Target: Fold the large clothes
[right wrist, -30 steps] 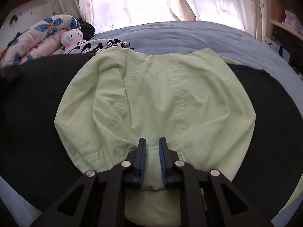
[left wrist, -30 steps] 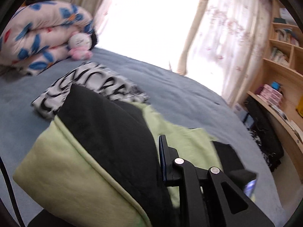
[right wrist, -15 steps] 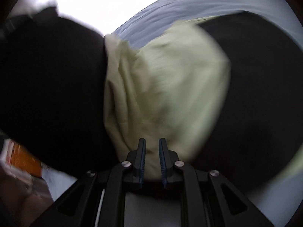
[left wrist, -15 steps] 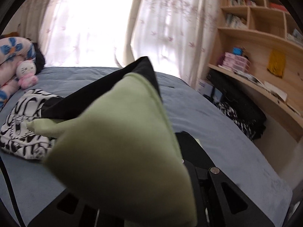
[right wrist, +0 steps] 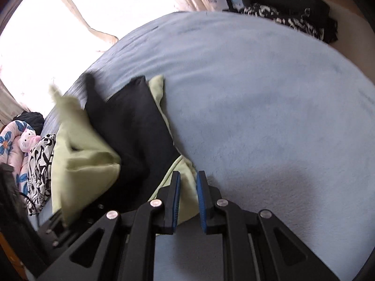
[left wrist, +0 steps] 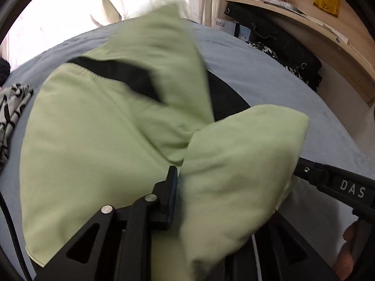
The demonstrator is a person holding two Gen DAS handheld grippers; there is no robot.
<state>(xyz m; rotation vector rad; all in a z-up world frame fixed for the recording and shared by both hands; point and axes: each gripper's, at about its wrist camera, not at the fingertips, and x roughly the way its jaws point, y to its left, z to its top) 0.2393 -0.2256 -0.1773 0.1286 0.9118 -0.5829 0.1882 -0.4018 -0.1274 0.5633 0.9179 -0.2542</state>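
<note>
While both grippers carry cloth across the bed [right wrist: 269, 98], a fold is under way, by my reading.

Garment [left wrist: 93, 140]: pale green with black panels, bunched and doubled over on the bed, partly lifted.

Left gripper [left wrist: 180, 199]: jaws opening; green cloth lies between them and drapes over the right finger, hiding it; whether the pads press cannot be told.

Right gripper [right wrist: 188, 199]: clenched on a green edge of the garment near the black panel.

Beside: a patterned cloth [right wrist: 39, 171].

Next move, judged: lay the carried edge flat and aligned, let go on both sides, smooth out the bunching.
</note>
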